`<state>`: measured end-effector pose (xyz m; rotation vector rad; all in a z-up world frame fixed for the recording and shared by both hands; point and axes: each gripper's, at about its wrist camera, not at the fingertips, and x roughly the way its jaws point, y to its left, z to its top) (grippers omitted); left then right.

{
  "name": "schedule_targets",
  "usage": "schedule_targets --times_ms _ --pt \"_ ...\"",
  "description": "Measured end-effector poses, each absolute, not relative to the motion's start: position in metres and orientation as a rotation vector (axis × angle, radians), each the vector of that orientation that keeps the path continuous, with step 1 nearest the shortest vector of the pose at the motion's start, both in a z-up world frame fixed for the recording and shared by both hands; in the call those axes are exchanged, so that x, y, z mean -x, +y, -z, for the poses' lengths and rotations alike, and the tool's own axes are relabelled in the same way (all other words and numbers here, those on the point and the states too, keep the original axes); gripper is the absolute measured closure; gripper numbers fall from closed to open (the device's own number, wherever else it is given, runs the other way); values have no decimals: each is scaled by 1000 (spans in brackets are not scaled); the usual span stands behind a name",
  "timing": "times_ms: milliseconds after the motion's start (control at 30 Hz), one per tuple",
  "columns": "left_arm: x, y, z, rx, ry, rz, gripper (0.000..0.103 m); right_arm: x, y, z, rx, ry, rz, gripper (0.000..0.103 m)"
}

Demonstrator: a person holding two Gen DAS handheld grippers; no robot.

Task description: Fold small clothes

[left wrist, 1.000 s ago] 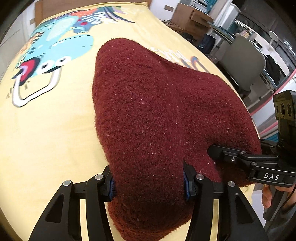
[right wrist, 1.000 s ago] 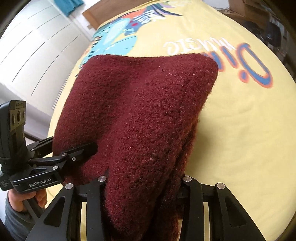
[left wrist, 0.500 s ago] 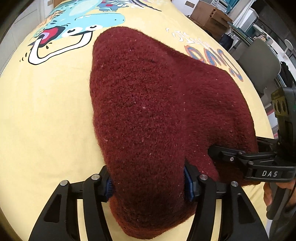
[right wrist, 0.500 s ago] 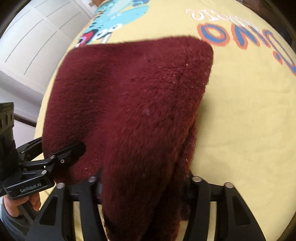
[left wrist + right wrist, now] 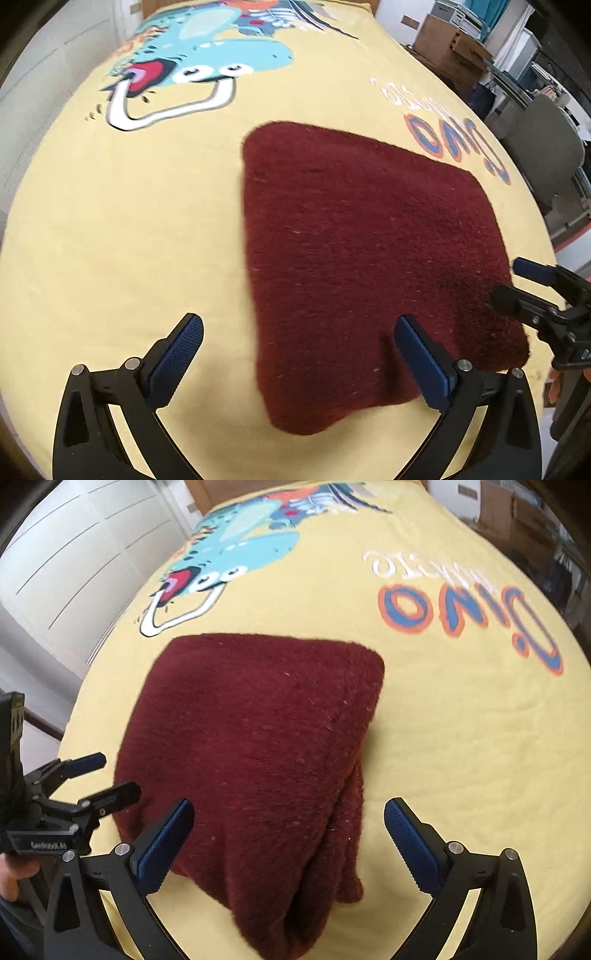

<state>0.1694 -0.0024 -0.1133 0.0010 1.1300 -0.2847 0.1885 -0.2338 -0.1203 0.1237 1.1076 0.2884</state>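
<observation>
Maroon knit, thick and fuzzy: the folded garment [image 5: 362, 266] lies flat on the bed, on a yellow sheet [image 5: 129, 240] printed with a blue cartoon dinosaur [image 5: 207, 59] and orange-and-blue lettering [image 5: 461, 609]. The near edge of the bundle faces both cameras, and in the right wrist view stacked layers show along its right side.

Left gripper [image 5: 295, 354] is over the garment's near left corner, jaws opening wide; the cloth's corner sits between the blue pads [image 5: 177, 350], but they do not press on it, so nothing is held. Right gripper [image 5: 284, 834] is the same story at the near right part of the bundle: jaws opening, the fabric lying loose between them, pads clear of it. Each gripper shows at the edge of the other's view, with a bit of a hand [image 5: 14, 875] on the handle.

Around the bed: white panelled cupboard doors [image 5: 66, 554] along the left, a wooden headboard [image 5: 207, 491] at the far end. On the right, cardboard boxes [image 5: 454, 48] stacked by the wall, and a grey chair [image 5: 539, 140] standing close to the bed's edge. What the boxes hold I cannot tell.
</observation>
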Motion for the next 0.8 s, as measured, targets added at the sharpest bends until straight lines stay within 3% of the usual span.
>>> schedule_targets --times_ms 533,800 --pt "-176 -16 160 -45 1146 243 0 -167 -272 177 -82 1138 -190 0" --pt "-170 -12 140 3 1151 233 1 -161 -279 175 -117 1139 -185 0"
